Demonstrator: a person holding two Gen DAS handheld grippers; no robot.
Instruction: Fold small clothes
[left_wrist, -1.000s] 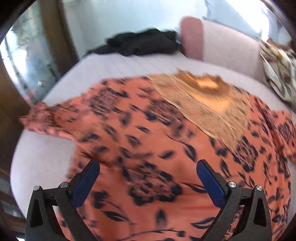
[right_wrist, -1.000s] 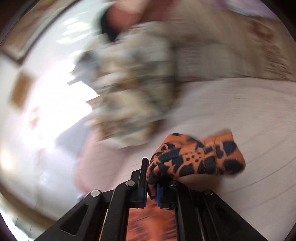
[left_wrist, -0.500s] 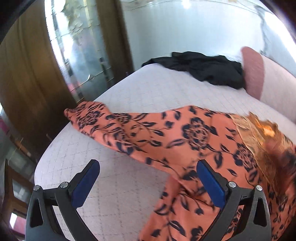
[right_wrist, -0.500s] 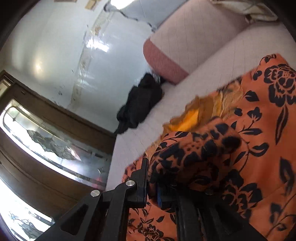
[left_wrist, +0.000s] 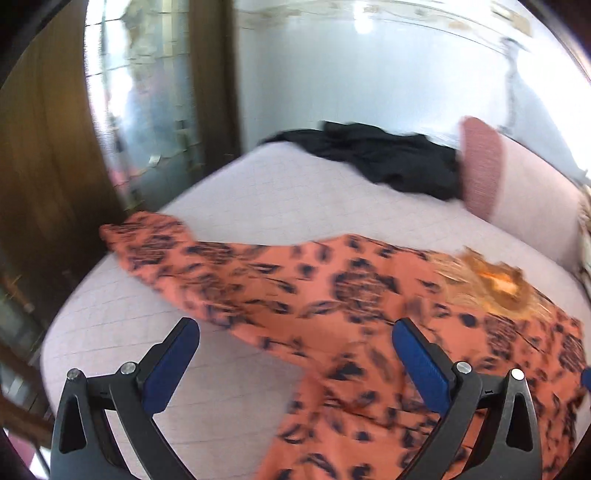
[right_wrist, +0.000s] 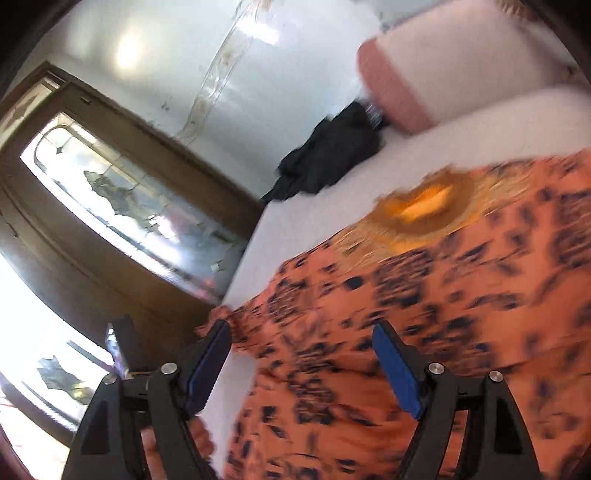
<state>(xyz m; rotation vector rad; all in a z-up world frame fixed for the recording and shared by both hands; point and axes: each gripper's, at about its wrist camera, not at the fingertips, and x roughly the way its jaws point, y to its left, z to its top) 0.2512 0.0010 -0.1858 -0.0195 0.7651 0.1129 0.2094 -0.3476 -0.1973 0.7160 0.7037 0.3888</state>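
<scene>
orange garment (left_wrist: 332, 295), seemingly dark floral; black clothes (left_wrist: 399, 158)

the printed garment (left_wrist: 332, 314) lies spread on the bed (left_wrist: 295, 199), one sleeve (left_wrist: 147, 240) reaching to the bed's left edge, its neckline (left_wrist: 491, 284) toward the right. far behind it a dark garment (left_wrist: 388, 158) lies at the far side of the bed, just left of a bolster (left_wrist: 480, 166). a glazed door (left_wrist: 147, 110) stands left of the bed.

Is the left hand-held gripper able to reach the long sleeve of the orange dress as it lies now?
Probably yes. The left hand-held gripper is open and holds nothing, and the sleeve lies flat on the bed just ahead of it, with nothing between them.
</scene>
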